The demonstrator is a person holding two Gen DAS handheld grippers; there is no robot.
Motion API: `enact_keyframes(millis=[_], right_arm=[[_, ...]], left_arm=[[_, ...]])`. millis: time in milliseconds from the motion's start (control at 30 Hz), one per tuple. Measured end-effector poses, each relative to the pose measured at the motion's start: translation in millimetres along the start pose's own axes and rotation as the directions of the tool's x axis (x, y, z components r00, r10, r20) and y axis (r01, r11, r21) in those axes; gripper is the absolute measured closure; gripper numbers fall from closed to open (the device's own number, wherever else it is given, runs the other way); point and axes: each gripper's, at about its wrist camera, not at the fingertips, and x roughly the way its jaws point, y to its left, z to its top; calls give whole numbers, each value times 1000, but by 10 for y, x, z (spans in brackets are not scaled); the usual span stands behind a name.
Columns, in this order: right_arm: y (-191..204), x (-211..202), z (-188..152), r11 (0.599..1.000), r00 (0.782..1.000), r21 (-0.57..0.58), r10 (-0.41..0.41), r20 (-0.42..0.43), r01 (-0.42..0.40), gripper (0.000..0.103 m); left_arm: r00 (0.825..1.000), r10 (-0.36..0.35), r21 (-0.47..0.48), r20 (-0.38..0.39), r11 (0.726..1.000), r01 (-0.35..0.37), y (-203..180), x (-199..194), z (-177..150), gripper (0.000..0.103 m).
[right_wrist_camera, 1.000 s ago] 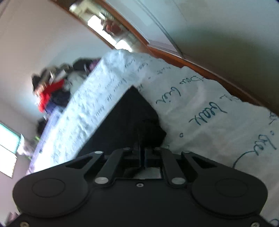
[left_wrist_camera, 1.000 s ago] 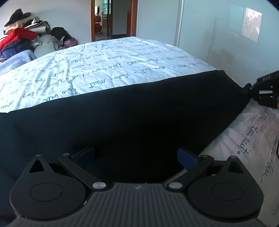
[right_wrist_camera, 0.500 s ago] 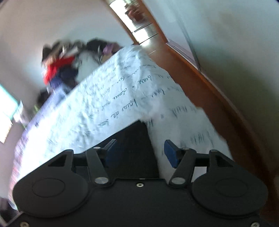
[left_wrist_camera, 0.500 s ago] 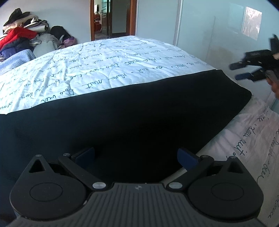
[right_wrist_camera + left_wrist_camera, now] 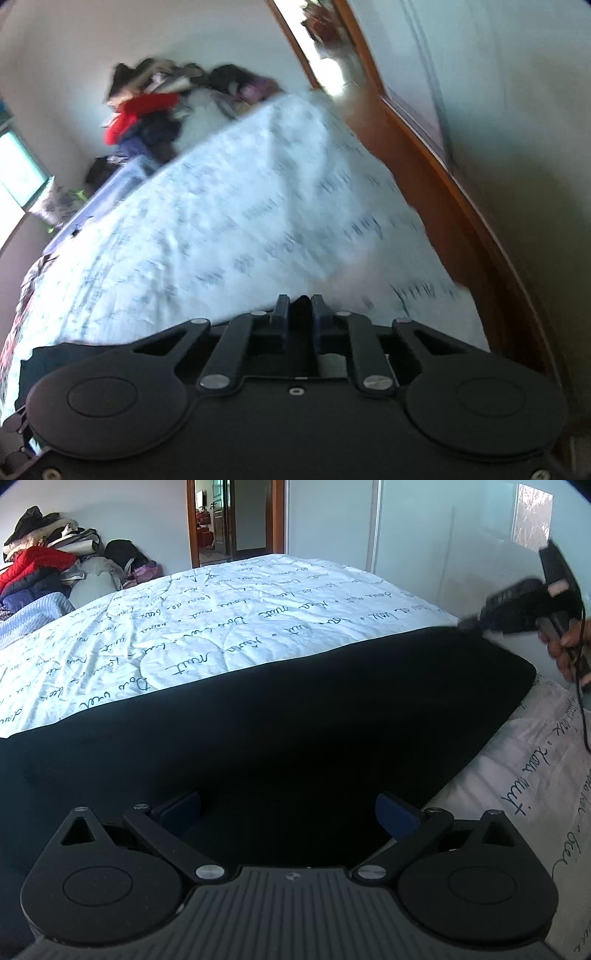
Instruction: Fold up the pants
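Across the near edge of the bed [image 5: 258,602], the left tongs [image 5: 288,812] are hovering with jaws standing wide, nothing pinched, their blue pads [image 5: 395,812] just above the black pants [image 5: 277,720] lying flat along the white script-printed duvet. Past the pants' far right corner, the right tongs [image 5: 300,314] are hanging in the air in a person's hand [image 5: 565,646], jaws closing to a narrow gap with nothing between them. Beyond the bed, a heap of clothes [image 5: 40,572] is sitting against the wall beside an open doorway [image 5: 232,520].
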Motion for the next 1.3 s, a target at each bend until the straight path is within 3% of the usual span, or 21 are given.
enact_keyframes(millis=[33, 100, 133, 167, 233, 300, 400, 433, 533, 633, 700, 767, 833, 933, 1133, 1200, 1233, 1300], right_arm=[[-36, 26, -26, 999, 1000, 35, 1, -3, -1, 88], [-135, -149, -69, 986, 997, 158, 35, 65, -45, 63], [-184, -312, -124, 969, 992, 238, 36, 123, -65, 34], [-226, -497, -220, 946, 979, 306, 44, 200, -105, 24], [-269, -804, -552, 879, 934, 396, 136, 329, -267, 24], [-244, -991, -944, 809, 914, 487, 146, 378, -330, 23], [-178, -998, -1398, 704, 900, 586, 185, 393, -401, 23], [-132, -955, -1481, 693, 903, 599, 191, 384, -401, 23], [58, -814, -1531, 743, 926, 575, 160, 343, -342, 24], [107, -680, -1480, 725, 919, 591, 152, 363, -353, 24], [150, -603, -1434, 718, 927, 611, 132, 352, -334, 24], [232, -580, -1350, 759, 943, 593, 84, 321, -269, 24], [351, -564, -1300, 795, 958, 577, 15, 286, -185, 27], [375, -575, -1358, 802, 965, 584, -40, 258, -123, 35], [335, -480, -1352, 784, 967, 606, -34, 254, -132, 34], [378, -429, -1308, 805, 964, 582, -44, 260, -120, 62], [394, -379, -1295, 820, 967, 561, -39, 252, -113, 96], [431, -331, -1314, 838, 971, 538, -43, 237, -94, 95]], left_arm=[[1000, 0, 0, 0, 1000, 0, -6, 5, 8, 0], [1000, -8, 2, -4, 1000, 8, -16, 5, 37, 1], [1000, -13, 6, -2, 1000, 13, -20, -1, 48, 1], [1000, -17, 8, 0, 1000, 17, -19, -8, 63, 1], [1000, -27, 2, 6, 1000, 27, -13, -21, 86, 1], [999, -40, -9, 10, 999, 40, -12, -32, 111, 1], [998, -58, 0, 18, 998, 58, -47, -44, 160, 1], [998, -59, 9, 21, 998, 58, -67, -50, 175, 1], [997, -63, 27, 39, 998, 62, -106, -107, 213, 1], [996, -65, 17, 61, 998, 64, -87, -191, 221, 1], [996, -62, 8, 64, 998, 62, -59, -227, 217, 1], [996, -57, 13, 63, 998, 57, -40, -247, 220, 1], [997, -48, 19, 65, 999, 46, -21, -263, 229, 1], [996, -50, -1, 75, 999, 50, 35, -315, 282, 1], [993, -71, -26, 96, 997, 74, 45, -335, 376, 1], [993, -80, -21, 87, 996, 82, 8, -313, 403, 1], [993, -81, -16, 88, 996, 83, -6, -315, 419, 1], [991, -93, -4, 94, 996, 94, -28, -320, 485, 1]])
